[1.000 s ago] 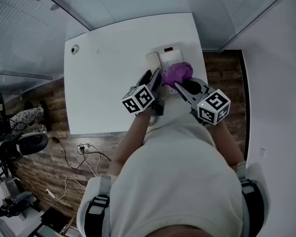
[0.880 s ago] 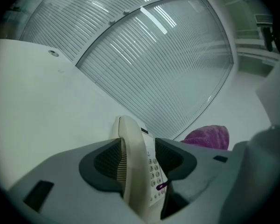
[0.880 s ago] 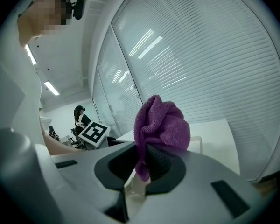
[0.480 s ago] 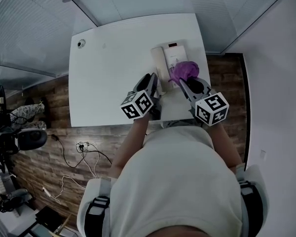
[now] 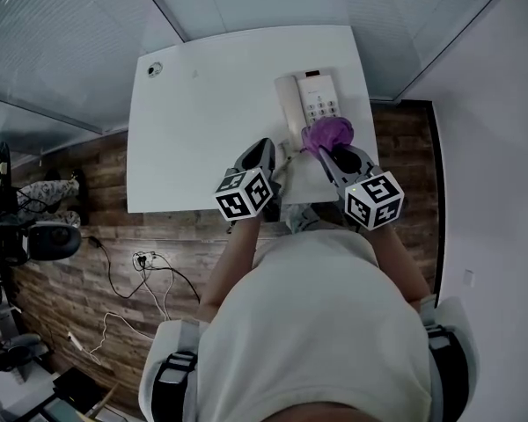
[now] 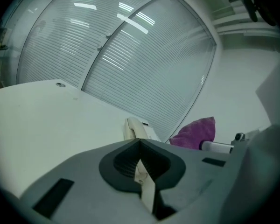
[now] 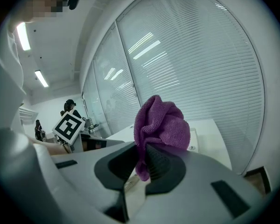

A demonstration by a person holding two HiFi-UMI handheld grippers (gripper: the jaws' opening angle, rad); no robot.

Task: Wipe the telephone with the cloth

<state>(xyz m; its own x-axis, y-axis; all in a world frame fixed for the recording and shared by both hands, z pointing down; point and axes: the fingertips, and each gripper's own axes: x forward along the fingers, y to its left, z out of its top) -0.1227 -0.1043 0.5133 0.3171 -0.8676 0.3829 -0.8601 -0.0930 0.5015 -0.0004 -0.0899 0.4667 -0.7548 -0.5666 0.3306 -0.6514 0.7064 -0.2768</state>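
The white telephone lies at the table's far right, its handset along its left side. My right gripper is shut on a bunched purple cloth that hangs at the phone's near end. In the right gripper view the cloth bulges above the closed jaws. My left gripper is left of the phone, apart from it. Its jaws have just been closing and now meet with nothing between them. Past them I see the handset and the cloth.
The white table has a round cable port at its far left corner. Glass walls with blinds run behind and to the left. The wooden floor below the near edge has loose cables. My body presses close to the table's near edge.
Both grippers drew back toward the table's near edge. The cloth slid off the keypad to the phone's near end. The left jaws, open beside the handset before, have closed empty.
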